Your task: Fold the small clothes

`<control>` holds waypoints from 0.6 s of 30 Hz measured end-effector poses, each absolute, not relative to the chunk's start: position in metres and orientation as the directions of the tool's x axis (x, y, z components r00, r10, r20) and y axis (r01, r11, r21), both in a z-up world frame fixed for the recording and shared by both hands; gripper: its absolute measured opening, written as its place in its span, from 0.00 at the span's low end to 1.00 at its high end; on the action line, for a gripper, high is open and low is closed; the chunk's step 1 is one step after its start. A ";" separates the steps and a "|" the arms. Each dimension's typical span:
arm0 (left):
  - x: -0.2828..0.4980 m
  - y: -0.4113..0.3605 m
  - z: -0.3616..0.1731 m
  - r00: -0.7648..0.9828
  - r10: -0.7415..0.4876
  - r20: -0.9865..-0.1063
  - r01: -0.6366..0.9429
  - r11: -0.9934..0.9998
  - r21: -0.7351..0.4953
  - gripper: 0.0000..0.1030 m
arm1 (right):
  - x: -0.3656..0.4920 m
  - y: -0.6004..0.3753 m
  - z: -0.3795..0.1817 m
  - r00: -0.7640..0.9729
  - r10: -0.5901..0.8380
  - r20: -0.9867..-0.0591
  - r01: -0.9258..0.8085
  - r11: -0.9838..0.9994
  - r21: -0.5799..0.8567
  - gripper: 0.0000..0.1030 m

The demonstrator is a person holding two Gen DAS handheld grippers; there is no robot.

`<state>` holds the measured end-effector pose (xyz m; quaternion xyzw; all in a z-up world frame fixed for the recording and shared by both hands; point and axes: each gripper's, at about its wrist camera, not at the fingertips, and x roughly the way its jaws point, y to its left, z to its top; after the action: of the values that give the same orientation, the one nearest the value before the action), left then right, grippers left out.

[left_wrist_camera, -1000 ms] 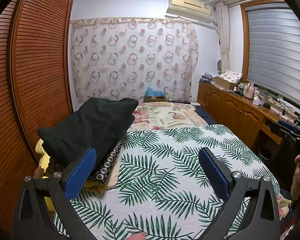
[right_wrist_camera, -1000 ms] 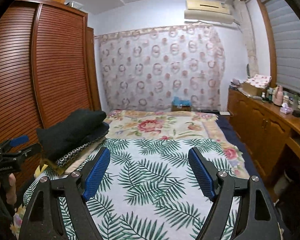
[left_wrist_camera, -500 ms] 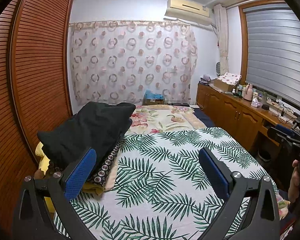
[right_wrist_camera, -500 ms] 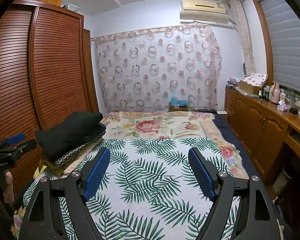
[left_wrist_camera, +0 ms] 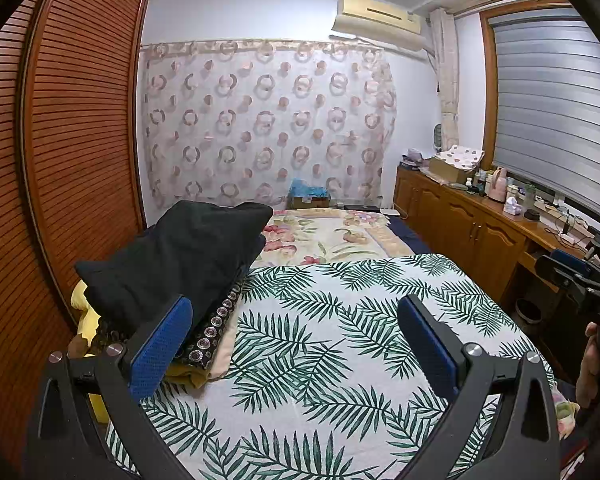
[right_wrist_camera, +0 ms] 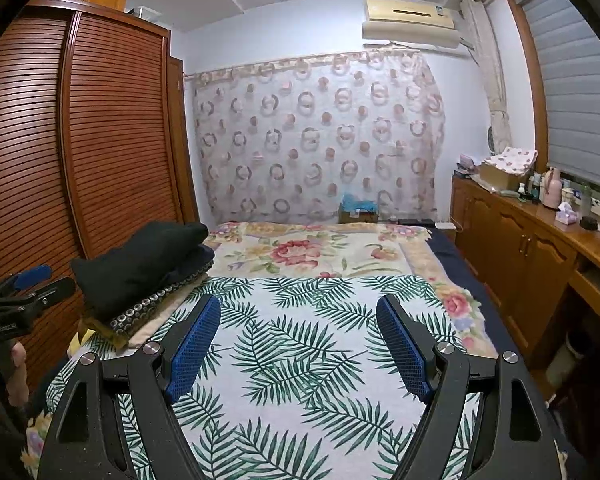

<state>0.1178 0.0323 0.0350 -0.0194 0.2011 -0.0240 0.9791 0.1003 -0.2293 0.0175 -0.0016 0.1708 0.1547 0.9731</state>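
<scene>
Black clothes (left_wrist_camera: 172,264) hide yellow layer (left_wrist_camera: 82,304) — lower pile unclear

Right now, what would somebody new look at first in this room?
Probably the leaf-print sheet spread over the near end of the bed, big and green. Next, the pile of folded clothes on the bed's left edge, beside the slatted wardrobe, with a black garment on top. Behind the bed hangs a circle-patterned curtain.

Bedroom — bed (left_wrist_camera: 340,360), wardrobe (left_wrist_camera: 80,140)
</scene>
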 end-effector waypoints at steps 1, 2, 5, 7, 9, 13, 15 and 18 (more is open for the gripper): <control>0.118 0.032 0.035 0.918 -0.055 -0.393 0.040 0.998 -0.047 0.99 | 0.100 -0.230 0.017 0.894 0.301 -0.333 -0.302 0.952 0.050 0.80; 0.118 0.032 0.035 0.918 -0.055 -0.393 0.040 0.998 -0.046 0.99 | 0.101 -0.230 0.017 0.893 0.302 -0.333 -0.303 0.952 0.051 0.80; 0.118 0.032 0.035 0.918 -0.055 -0.393 0.040 0.998 -0.048 0.99 | 0.101 -0.231 0.017 0.893 0.302 -0.333 -0.303 0.952 0.050 0.80; 0.118 0.032 0.036 0.918 -0.055 -0.394 0.039 0.998 -0.048 0.99 | 0.101 -0.231 0.017 0.892 0.304 -0.333 -0.305 0.951 0.050 0.80; 0.118 0.032 0.035 0.917 -0.056 -0.395 0.040 0.998 -0.048 0.99 | 0.102 -0.232 0.017 0.893 0.302 -0.332 -0.304 0.951 0.048 0.80; 0.117 0.031 0.035 0.917 -0.055 -0.395 0.040 0.998 -0.046 0.99 | 0.103 -0.235 0.017 0.895 0.297 -0.333 -0.298 0.953 0.050 0.80; 0.117 0.030 0.036 0.917 -0.054 -0.394 0.039 0.998 -0.046 0.99 | 0.104 -0.237 0.017 0.894 0.299 -0.333 -0.300 0.953 0.050 0.80; 0.117 0.030 0.036 0.917 -0.054 -0.394 0.038 0.998 -0.047 0.99 | 0.104 -0.240 0.016 0.893 0.301 -0.334 -0.302 0.952 0.050 0.80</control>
<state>0.1169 0.0303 0.0357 -0.0192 0.2019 -0.0236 0.9789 0.1042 -0.2395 0.0164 -0.0017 0.1713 0.1550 0.9730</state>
